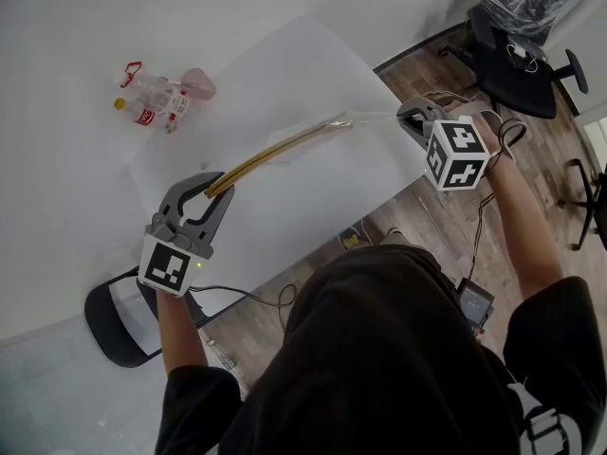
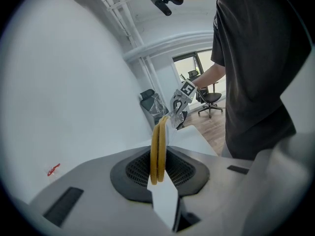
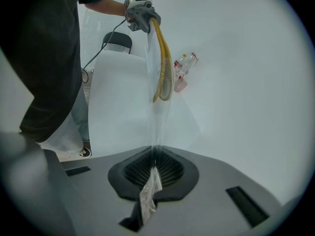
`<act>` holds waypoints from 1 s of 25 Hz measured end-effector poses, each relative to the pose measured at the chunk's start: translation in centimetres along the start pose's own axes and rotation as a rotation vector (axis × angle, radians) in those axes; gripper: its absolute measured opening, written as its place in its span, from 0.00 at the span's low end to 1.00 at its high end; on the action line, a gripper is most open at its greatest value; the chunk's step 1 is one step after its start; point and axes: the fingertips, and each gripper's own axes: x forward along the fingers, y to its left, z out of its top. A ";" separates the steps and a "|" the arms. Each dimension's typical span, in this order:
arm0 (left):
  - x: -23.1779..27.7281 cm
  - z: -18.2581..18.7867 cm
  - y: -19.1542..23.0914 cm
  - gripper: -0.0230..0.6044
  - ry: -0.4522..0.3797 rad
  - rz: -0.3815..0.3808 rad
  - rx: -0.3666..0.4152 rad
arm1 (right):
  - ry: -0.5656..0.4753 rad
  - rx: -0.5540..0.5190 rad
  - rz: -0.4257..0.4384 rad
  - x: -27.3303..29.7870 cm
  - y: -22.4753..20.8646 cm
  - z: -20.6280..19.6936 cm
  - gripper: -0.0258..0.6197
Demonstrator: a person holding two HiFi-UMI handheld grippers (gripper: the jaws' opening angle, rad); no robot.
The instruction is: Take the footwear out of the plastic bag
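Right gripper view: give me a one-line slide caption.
Right gripper pinches the clear plastic bag, stretched toward the left gripper holding the yellow footwear.

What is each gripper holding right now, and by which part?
Left gripper pinches the yellow footwear by one end; right gripper pinches the clear plastic bag by its opposite end.

Both clamped: left gripper (image 1: 220, 184), right gripper (image 1: 409, 113)

The person wears a black short-sleeved T-shirt (image 1: 379, 349) with white print (image 1: 541, 423) by one sleeve. The left gripper (image 1: 211, 200) and right gripper (image 1: 410, 114) are grey moulded claws; behind each claw's jaws sits a white cube (image 1: 175, 265) with black square markers, and a thin black cable (image 1: 242, 294) runs behind the left claw
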 end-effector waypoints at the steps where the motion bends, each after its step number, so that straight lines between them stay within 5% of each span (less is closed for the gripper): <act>1: 0.0 -0.2 0.1 0.16 0.005 0.008 -0.003 | 0.009 0.004 0.001 0.0 0.1 -0.5 0.07; 9: -0.7 -2.5 1.0 0.16 0.037 0.112 -0.107 | 0.024 0.096 0.020 -0.7 1.0 -3.4 0.07; 15: -1.3 -4.6 1.4 0.16 0.046 0.200 -0.261 | -0.051 0.186 0.059 -0.4 1.4 -2.1 0.07; 19: -1.8 -5.5 1.5 0.16 0.029 0.246 -0.389 | -0.207 0.329 0.102 -0.6 0.9 1.5 0.07; 25: -2.0 -5.7 1.4 0.16 -0.066 0.314 -0.615 | -0.540 0.740 0.204 -1.5 -1.7 8.0 0.07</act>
